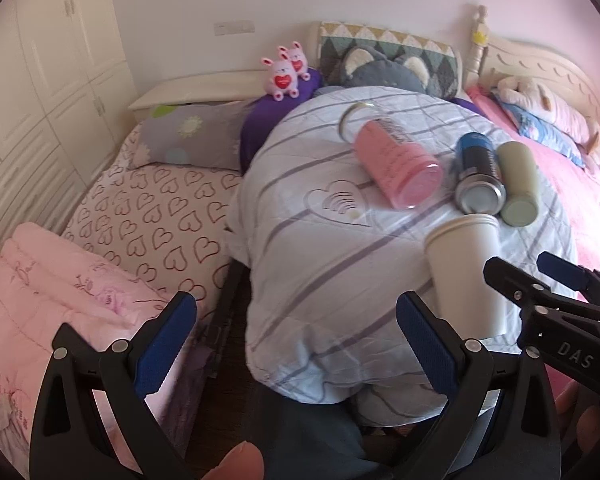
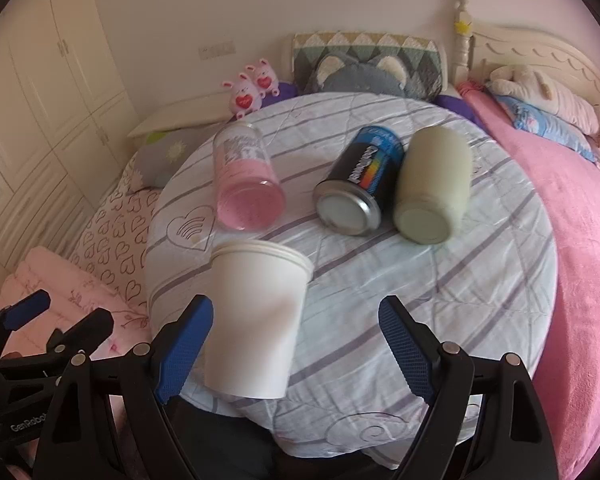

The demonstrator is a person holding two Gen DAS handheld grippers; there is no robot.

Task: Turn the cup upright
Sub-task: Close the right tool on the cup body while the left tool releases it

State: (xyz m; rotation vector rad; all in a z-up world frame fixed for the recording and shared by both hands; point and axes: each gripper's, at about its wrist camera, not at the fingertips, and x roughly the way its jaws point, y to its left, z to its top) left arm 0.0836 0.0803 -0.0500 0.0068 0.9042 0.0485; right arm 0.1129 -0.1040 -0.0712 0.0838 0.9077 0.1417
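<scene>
Several cups lie on their sides on a round table with a striped cloth (image 2: 440, 292). A white cup (image 2: 256, 320) lies nearest, rim facing away; it also shows in the left wrist view (image 1: 466, 272). Behind it lie a pink and clear cup (image 2: 246, 184) (image 1: 396, 160), a black and blue cup (image 2: 360, 184) (image 1: 478, 172) and a pale green cup (image 2: 432, 184) (image 1: 518, 178). My right gripper (image 2: 296, 344) is open, with the white cup's base just inside its left finger. My left gripper (image 1: 296, 344) is open and empty, left of the white cup.
Beds surround the table: a heart-print bed (image 1: 152, 216) with a folded pink quilt (image 1: 40, 300) at left, a pink blanket (image 2: 580, 260) at right. Pillows and plush toys (image 1: 286, 70) line the headboard. White wardrobes (image 1: 40, 80) stand far left.
</scene>
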